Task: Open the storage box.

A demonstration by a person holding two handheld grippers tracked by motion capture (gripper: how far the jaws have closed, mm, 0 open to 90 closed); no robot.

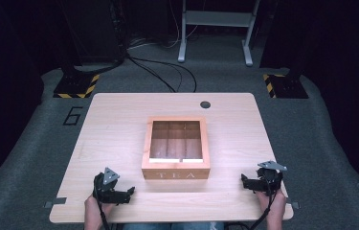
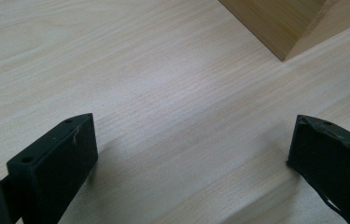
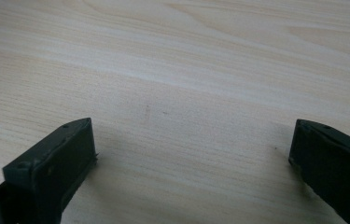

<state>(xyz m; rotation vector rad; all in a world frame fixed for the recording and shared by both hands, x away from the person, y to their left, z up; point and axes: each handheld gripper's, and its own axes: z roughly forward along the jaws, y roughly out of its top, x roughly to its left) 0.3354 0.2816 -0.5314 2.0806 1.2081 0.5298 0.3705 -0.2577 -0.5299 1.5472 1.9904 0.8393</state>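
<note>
A wooden tea box [image 1: 175, 148] marked "TEA" stands in the middle of the light wood table [image 1: 119, 124], its top looking down into divided compartments. My left gripper [image 1: 130, 191] rests near the front left of the table, open, jaws wide apart over bare wood. In the left gripper view my left gripper [image 2: 191, 144] faces a corner of the tea box [image 2: 275, 23] at the upper right. My right gripper [image 1: 243, 181] sits at the front right, open, with nothing between its jaws. The right gripper view has my right gripper [image 3: 191, 144] above plain tabletop.
A round cable hole [image 1: 205, 104] is near the table's far edge. Beyond the table lie grey carpet, cables [image 1: 167, 72], a metal frame's legs [image 1: 215, 33] and hazard-striped bases [image 1: 76, 86]. A "6" mark [image 1: 73, 115] is on the floor at left.
</note>
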